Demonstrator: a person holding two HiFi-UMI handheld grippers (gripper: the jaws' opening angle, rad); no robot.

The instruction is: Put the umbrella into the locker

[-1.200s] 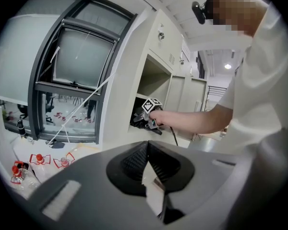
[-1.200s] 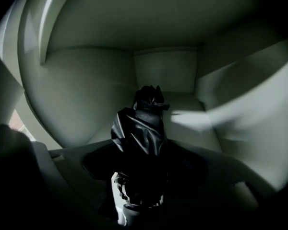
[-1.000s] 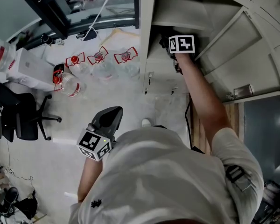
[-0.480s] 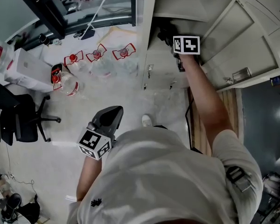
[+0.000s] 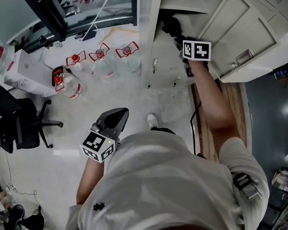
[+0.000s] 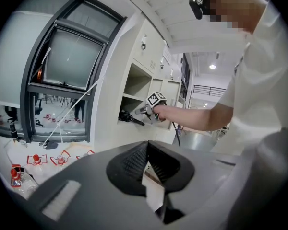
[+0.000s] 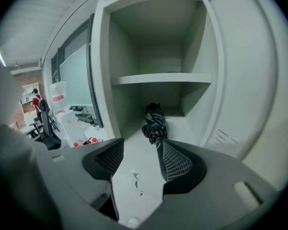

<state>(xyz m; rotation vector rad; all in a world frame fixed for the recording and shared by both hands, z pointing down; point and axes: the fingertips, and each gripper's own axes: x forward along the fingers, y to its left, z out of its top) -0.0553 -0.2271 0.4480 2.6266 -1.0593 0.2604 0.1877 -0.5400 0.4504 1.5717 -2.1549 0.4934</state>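
A folded black umbrella (image 7: pixel 154 121) lies on the floor of the lower compartment of a pale locker (image 7: pixel 158 79), its near end beside my right finger. My right gripper (image 7: pixel 141 150) is open at the compartment's mouth, with its jaws wide apart and nothing pinched between them. In the head view the umbrella (image 5: pixel 172 27) shows dark inside the opening, just beyond the right gripper (image 5: pixel 183 38). The locker door (image 5: pixel 240 32) stands swung open to the right. My left gripper (image 5: pixel 114 119) hangs low by the person's side over the floor, shut and empty (image 6: pixel 146 150).
Several clear bottles with red caps (image 5: pixel 101 56) lie on the floor left of the locker. A black office chair (image 5: pixel 19 123) and a box (image 5: pixel 26 73) stand further left. A dark window frame (image 5: pixel 77 13) runs along the wall. A black cable (image 5: pixel 196 123) trails by the locker base.
My right gripper has drawn back a little out of the locker opening, and the open door now sits further right in the head view. The left gripper has stayed put.
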